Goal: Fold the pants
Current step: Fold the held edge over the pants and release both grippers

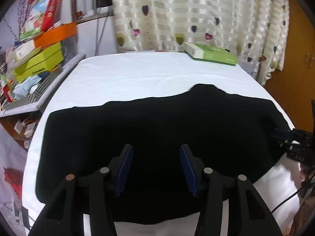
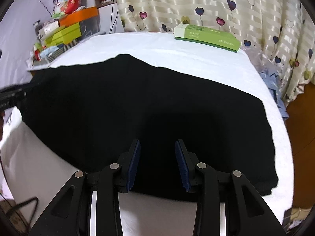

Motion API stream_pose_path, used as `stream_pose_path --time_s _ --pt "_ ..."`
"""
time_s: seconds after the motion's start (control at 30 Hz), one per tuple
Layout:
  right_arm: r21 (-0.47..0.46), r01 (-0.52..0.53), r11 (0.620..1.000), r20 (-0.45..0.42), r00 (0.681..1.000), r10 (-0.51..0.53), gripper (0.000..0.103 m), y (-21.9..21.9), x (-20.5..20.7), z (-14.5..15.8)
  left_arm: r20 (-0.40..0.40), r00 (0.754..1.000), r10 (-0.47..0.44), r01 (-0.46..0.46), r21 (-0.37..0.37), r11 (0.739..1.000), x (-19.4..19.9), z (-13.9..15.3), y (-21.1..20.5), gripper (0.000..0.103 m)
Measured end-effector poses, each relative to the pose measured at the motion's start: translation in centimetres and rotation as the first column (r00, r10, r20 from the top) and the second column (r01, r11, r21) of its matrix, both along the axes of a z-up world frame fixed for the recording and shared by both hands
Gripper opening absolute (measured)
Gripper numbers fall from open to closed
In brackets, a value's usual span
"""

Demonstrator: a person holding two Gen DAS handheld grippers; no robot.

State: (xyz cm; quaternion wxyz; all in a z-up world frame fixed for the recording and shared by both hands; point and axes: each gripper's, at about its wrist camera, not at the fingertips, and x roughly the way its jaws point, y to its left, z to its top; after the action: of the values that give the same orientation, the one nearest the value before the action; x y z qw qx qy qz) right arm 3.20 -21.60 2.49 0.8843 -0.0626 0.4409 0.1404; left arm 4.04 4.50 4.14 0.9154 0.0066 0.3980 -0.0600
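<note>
Black pants (image 1: 157, 133) lie flat across the near part of a white-covered table (image 1: 137, 72); they also fill the middle of the right wrist view (image 2: 137, 102). My left gripper (image 1: 156, 153) is open and empty above the pants' near left part. My right gripper (image 2: 157, 147) is open and empty above the pants' near edge at the right. The right gripper's body shows at the right edge of the left wrist view (image 1: 295, 143); the left one shows at the left edge of the right wrist view (image 2: 11, 96).
A green box (image 1: 210, 54) lies at the table's far right, also seen in the right wrist view (image 2: 206, 36). Stacked boxes and clutter (image 1: 37, 45) sit on a shelf to the left. A heart-patterned curtain (image 1: 196, 13) hangs behind the table.
</note>
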Motion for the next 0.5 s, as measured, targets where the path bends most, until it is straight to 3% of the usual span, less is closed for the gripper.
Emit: stream_pose_path --time_s 0.4,0.5 --pt "-0.002 0.098 0.995 -0.011 0.995 -0.098 0.038 -6.1 -2.8 0.2 -0.007 0.990 -0.141 0.141 -0.005 0.990 0.3 0.3 -6.0 0.052" --pt "0.040 0.108 0.993 0.003 0.994 -0.108 0.038 -7.2 -3.2 0.9 -0.010 0.984 -0.180 0.180 -0.014 0.984 0.5 0.3 -7.4 0.052"
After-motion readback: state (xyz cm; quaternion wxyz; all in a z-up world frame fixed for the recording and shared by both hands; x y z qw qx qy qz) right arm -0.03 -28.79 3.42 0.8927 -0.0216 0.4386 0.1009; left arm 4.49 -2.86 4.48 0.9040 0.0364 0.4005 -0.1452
